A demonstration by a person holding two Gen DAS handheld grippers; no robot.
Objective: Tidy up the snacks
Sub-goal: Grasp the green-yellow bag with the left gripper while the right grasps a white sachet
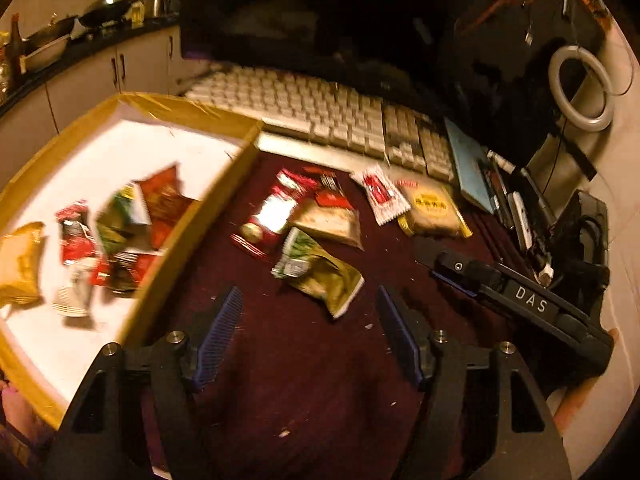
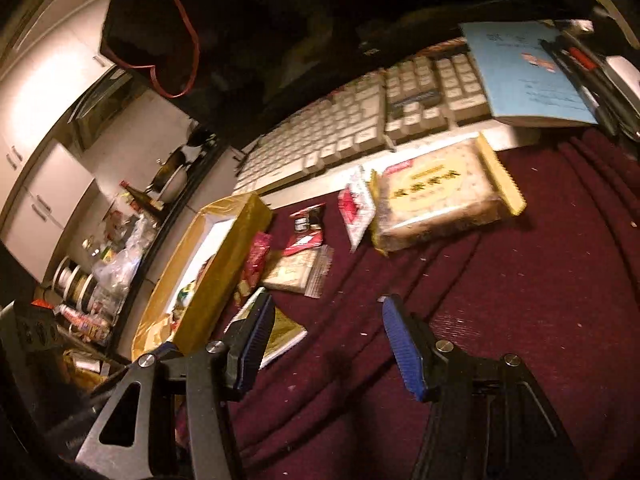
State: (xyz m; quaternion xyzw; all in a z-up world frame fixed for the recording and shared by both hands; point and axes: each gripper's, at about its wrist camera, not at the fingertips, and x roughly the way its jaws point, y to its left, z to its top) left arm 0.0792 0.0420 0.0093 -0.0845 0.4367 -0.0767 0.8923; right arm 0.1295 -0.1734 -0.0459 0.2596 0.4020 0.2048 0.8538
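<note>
A yellow-rimmed box with a white floor holds several snack packets at the left; its wall also shows in the right wrist view. On the maroon cloth lie loose snacks: a green packet, a red packet, a beige packet, a small red-white sachet and a yellow cracker pack, also seen large in the right wrist view. My left gripper is open and empty, just short of the green packet. My right gripper is open and empty above the cloth.
A white keyboard lies behind the snacks. A blue booklet and pens sit at the right. The right gripper's black body marked DAS lies at the right of the left wrist view. A kitchen counter with pans is far left.
</note>
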